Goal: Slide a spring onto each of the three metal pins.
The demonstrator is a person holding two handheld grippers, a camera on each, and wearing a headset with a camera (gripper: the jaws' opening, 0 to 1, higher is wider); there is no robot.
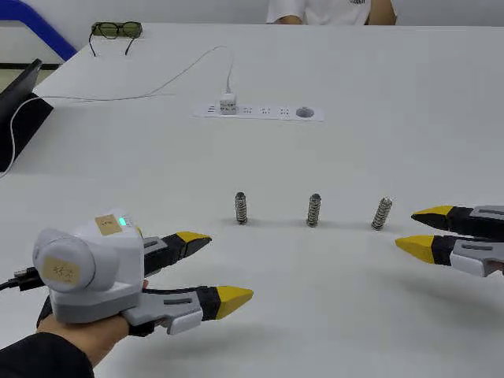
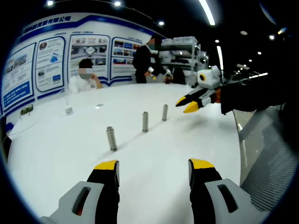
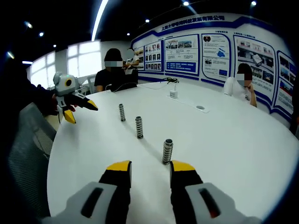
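Three springs stand in a row on the tabletop (image 1: 354, 157), in the middle of the frame: left spring (image 1: 241, 208), middle spring (image 1: 314, 210) and right spring (image 1: 382, 213), which leans a little. The left gripper (image 1: 222, 266), lower left, is spread and holds nothing. The right gripper (image 1: 409, 228), at the right edge, is spread too, just beside the leaning spring. A bump from it could knock that spring over.

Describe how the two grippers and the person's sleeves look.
Both the left gripper and the right gripper have two black, tapering jaws with pointed yellow tips and light grey plastic side plates. A black cable runs from the back of the left one. The person wears a dark sleeve.
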